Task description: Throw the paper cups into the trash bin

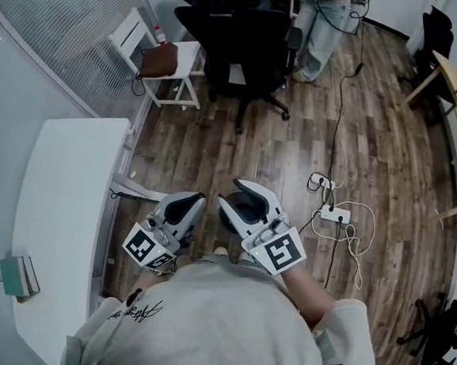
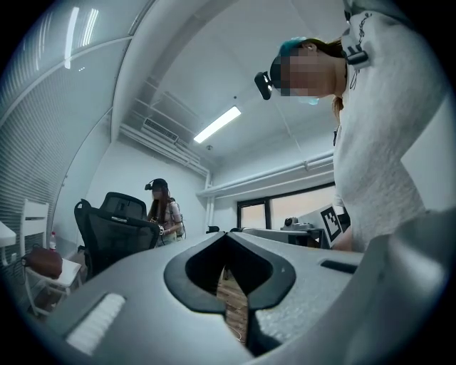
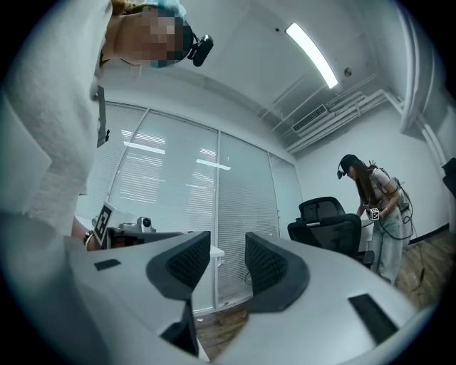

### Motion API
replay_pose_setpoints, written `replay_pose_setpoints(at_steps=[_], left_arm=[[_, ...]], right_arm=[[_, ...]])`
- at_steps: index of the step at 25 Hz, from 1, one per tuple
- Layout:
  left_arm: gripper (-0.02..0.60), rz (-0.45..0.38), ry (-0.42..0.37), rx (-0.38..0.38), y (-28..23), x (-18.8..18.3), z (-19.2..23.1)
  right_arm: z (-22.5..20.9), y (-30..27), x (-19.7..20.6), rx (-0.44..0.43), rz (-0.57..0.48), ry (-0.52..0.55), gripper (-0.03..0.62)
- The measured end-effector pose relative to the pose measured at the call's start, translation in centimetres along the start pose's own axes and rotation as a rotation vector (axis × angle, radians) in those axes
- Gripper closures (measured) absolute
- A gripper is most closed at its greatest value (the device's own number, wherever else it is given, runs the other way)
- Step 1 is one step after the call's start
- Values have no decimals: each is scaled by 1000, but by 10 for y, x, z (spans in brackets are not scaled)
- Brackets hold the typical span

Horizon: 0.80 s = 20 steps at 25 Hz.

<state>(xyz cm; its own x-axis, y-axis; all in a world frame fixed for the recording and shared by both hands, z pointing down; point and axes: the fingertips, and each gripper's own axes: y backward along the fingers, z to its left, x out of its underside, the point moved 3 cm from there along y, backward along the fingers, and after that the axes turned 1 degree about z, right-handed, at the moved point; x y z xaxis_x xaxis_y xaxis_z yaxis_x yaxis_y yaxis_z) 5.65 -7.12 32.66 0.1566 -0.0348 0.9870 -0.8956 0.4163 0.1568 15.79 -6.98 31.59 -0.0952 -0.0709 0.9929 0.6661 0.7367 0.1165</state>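
- Two jaws of the left gripper meet at the tips, nothing between
- right gripper narrowly parted, empty, above the wooden floor
- where the paper cups are cannot be told

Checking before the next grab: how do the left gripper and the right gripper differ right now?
The left gripper has its jaws shut, tips meeting; the right gripper has its jaws apart, a clear gap between them. In the head view the right gripper reaches slightly farther forward than the left gripper. Both are empty and held side by side over the wooden floor.
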Motion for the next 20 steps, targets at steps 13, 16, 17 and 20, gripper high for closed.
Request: replay_pose_setpoints(at_steps=[13, 16, 17, 20], left_arm=[[578, -39, -6, 14, -15, -8, -12], [578, -34, -2, 10, -14, -6, -13], [578, -35, 0, 7, -13, -6, -12], [578, -30, 3, 4, -13, -6, -11]], right_arm=[[-7, 20, 5, 27, 25, 4, 525], [-7, 21, 5, 31, 27, 5, 545], [-7, 20, 5, 29, 25, 9, 550], [-5, 17, 2, 24, 20, 19, 563]])
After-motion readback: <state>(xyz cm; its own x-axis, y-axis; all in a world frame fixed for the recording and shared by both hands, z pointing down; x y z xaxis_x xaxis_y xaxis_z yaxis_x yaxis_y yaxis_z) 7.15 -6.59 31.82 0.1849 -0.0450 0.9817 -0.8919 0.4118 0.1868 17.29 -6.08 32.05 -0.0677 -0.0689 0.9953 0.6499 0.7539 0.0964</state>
